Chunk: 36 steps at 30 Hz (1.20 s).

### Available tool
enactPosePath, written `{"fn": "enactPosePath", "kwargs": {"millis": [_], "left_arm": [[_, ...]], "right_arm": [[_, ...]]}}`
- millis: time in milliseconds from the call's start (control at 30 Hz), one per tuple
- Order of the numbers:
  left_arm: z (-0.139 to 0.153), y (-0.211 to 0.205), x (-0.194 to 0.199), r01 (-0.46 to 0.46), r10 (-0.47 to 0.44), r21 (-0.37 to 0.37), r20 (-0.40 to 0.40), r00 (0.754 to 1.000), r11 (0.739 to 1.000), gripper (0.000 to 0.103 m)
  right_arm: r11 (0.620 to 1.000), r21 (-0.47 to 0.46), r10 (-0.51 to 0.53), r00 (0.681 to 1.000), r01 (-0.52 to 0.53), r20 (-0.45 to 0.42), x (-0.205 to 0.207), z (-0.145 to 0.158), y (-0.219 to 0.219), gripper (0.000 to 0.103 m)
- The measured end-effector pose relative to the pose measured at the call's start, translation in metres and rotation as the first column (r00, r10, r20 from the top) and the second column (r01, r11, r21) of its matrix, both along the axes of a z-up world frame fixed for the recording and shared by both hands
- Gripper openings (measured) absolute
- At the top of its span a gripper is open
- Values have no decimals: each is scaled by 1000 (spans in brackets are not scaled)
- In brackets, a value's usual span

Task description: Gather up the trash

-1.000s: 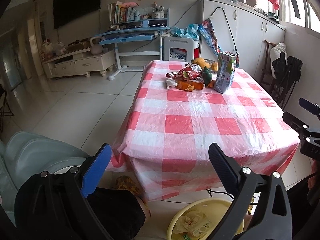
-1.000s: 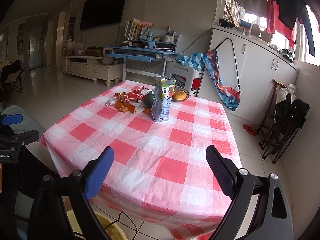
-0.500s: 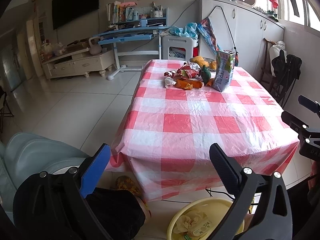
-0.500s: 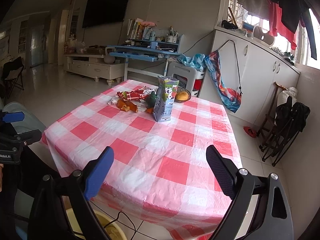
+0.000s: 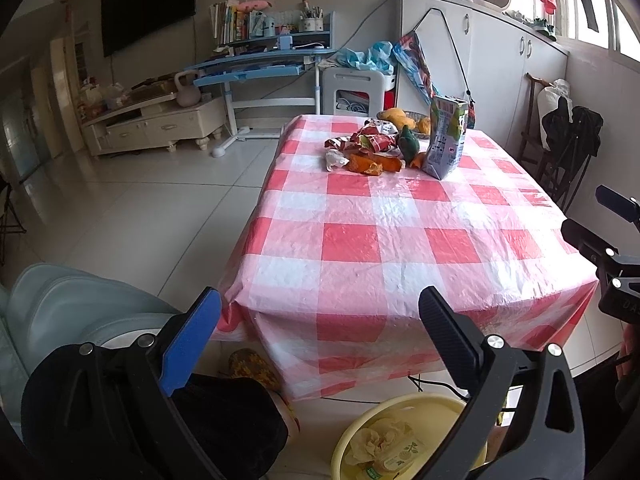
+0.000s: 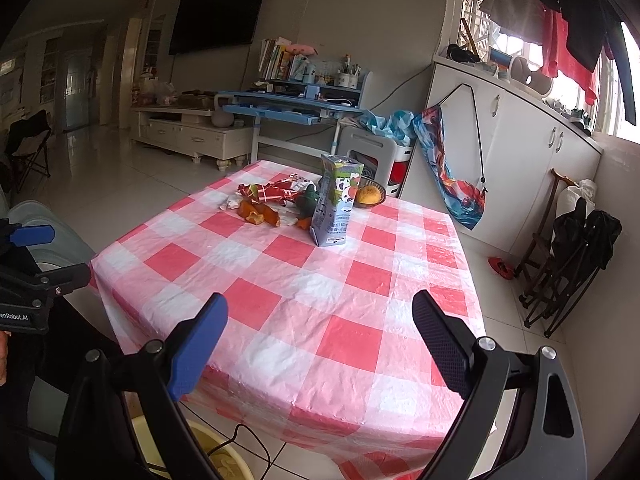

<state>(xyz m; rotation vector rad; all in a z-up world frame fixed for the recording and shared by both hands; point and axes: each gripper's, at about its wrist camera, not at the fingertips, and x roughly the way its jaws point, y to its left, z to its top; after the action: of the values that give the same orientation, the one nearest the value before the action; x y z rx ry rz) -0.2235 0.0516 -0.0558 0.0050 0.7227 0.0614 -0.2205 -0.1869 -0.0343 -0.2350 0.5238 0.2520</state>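
A heap of trash lies at the far end of the red-and-white checked table (image 5: 400,240): red wrappers (image 5: 374,140), orange peel (image 5: 370,164), a crumpled white paper (image 5: 336,159), a green piece (image 5: 409,145) and an upright milk carton (image 5: 447,136). The carton (image 6: 336,200) and wrappers (image 6: 276,192) also show in the right wrist view. A yellow bin (image 5: 404,436) with paper in it stands on the floor below the near table edge. My left gripper (image 5: 320,320) is open and empty, off the near edge. My right gripper (image 6: 320,328) is open and empty over the near corner.
A bowl with yellow fruit (image 6: 370,194) sits behind the carton. A pale blue seat (image 5: 68,312) is at the left. Folded black chairs (image 6: 572,260) stand by the right wall. A cable (image 6: 248,440) runs on the floor near the bin.
Both grippers have crept slightly toward the table; the jaws stay open and empty. Nothing on the table has moved.
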Motion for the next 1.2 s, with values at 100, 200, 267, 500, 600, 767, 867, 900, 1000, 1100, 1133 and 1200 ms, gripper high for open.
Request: {"fn": "enactPosePath", "kwargs": {"millis": [100, 200, 267, 500, 600, 767, 867, 900, 1000, 1100, 1133, 1200], "left_arm": [[-1, -1, 1, 2, -2, -2, -5, 1000, 1000, 96], [-2, -2, 1, 6, -6, -3, -10, 1000, 1000, 96], [-2, -2, 1, 7, -7, -3, -11, 1000, 1000, 96], [-2, -4, 1, 9, -9, -7, -15, 1000, 1000, 96], [-3, -6, 1, 12, -12, -10, -18, 1000, 1000, 96], [0, -5, 2, 18, -18, -28, -19, 1000, 999, 96], [2, -5, 2, 18, -19, -41, -15, 1000, 999, 96], [2, -5, 2, 19, -19, -44, -16, 1000, 999, 96], [5, -4, 4, 23, -24, -59, -17, 1000, 998, 96], [10, 0, 7, 19, -20, -84, -13, 1000, 996, 96], [13, 1, 9, 17, -19, -91, -12, 1000, 996, 96], [17, 1, 15, 18, -19, -91, -6, 1000, 996, 96]], "right_arm": [[1000, 1, 0, 1000, 0, 0, 0, 0, 0, 89], [1000, 1, 1, 1000, -1, -1, 1, -1, 1, 89], [1000, 0, 1, 1000, -1, -1, 0, -1, 0, 89], [1000, -1, 2, 1000, -2, -3, 1, -1, 1, 89], [1000, 0, 0, 1000, 0, -2, 0, -1, 1, 89], [1000, 11, 5, 1000, -5, -8, 0, -2, 4, 89], [1000, 21, 4, 1000, -4, -13, 2, -3, 5, 89], [1000, 23, 4, 1000, -3, -16, 2, -4, 5, 89], [999, 37, 4, 1000, -3, -26, 4, -4, 4, 89], [998, 61, 1, 999, 2, -38, 6, -2, 2, 89], [998, 66, -1, 999, 4, -39, 7, -2, 1, 89], [997, 75, -1, 999, 4, -41, 11, 0, 1, 89]]}}
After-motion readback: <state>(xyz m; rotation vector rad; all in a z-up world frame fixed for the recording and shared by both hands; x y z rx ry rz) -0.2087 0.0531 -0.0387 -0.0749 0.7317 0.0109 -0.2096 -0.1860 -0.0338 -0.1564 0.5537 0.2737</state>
